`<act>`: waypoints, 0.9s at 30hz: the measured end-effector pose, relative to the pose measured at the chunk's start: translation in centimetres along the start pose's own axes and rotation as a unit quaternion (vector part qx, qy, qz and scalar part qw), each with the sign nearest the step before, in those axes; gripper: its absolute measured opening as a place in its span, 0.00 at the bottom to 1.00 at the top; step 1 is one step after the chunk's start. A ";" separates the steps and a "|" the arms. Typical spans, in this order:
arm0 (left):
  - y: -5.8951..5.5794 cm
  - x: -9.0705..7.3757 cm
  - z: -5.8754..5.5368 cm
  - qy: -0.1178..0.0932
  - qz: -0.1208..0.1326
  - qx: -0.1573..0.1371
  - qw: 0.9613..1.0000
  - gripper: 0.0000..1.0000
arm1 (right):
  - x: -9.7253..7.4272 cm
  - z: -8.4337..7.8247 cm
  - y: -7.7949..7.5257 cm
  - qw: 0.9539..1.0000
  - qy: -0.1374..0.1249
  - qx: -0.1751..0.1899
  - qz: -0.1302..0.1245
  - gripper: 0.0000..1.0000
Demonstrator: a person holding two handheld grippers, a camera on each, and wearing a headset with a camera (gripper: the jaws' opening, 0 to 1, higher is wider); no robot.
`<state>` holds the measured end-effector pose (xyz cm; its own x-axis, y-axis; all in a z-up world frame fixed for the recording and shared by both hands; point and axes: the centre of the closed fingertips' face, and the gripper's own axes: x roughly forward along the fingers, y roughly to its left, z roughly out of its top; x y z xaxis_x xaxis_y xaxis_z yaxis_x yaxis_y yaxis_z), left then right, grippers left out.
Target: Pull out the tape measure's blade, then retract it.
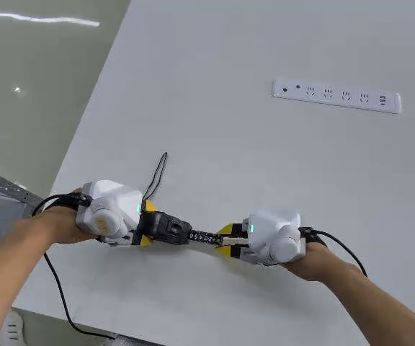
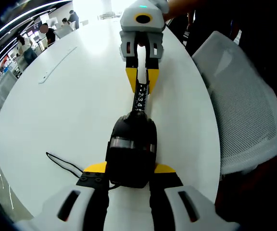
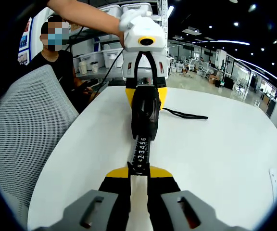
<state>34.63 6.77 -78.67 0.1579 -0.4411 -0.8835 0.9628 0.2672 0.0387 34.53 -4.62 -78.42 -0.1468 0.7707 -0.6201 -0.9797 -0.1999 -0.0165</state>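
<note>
Now your left gripper (image 1: 148, 223) is clamped on the case (image 1: 168, 228) near the front edge of the table (image 1: 265, 158), your right gripper (image 1: 226, 240) pinches the blade (image 1: 204, 237) tip, and the short blade runs straight between them, so pull rightward along it.

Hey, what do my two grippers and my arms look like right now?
The left gripper and right gripper each have a rounded white housing, a small teal light, yellow-tipped jaws and a trailing black cable. Both forearms are bare, no sleeves.
</note>
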 end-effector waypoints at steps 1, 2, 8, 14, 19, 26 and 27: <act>0.0 0.0 0.0 0.000 0.000 0.000 1.000 0.28 | -0.1 -0.1 0.0 1.000 0.000 0.000 0.000 0.10; 0.0 0.0 0.0 0.001 0.000 0.000 1.000 0.28 | -0.1 -0.1 0.0 1.000 0.000 -0.001 -0.001 0.10; -0.1 0.0 0.1 0.001 -0.001 -0.001 1.000 0.28 | -0.4 -0.5 0.0 1.000 0.002 0.000 -0.001 0.10; 0.0 0.0 0.1 0.001 0.000 -0.002 1.000 0.28 | -0.8 -0.8 -0.1 1.000 0.000 0.001 -0.002 0.10; 0.0 0.0 0.1 0.002 0.000 -0.003 1.000 0.28 | -1.1 -1.0 -0.1 1.000 0.000 0.003 -0.001 0.09; 0.0 0.1 0.0 0.004 0.001 -0.003 1.000 0.28 | -1.4 -1.2 0.0 1.000 -0.002 0.004 -0.004 0.09; 0.0 0.1 0.0 0.005 0.001 -0.003 1.000 0.28 | -1.5 -1.2 0.1 1.000 -0.002 0.004 -0.004 0.09</act>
<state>34.61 6.74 -78.73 0.1569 -0.4322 -0.8880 0.9612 0.2735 0.0368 34.85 -6.51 -78.48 -0.1404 0.7750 -0.6161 -0.9818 -0.1893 -0.0144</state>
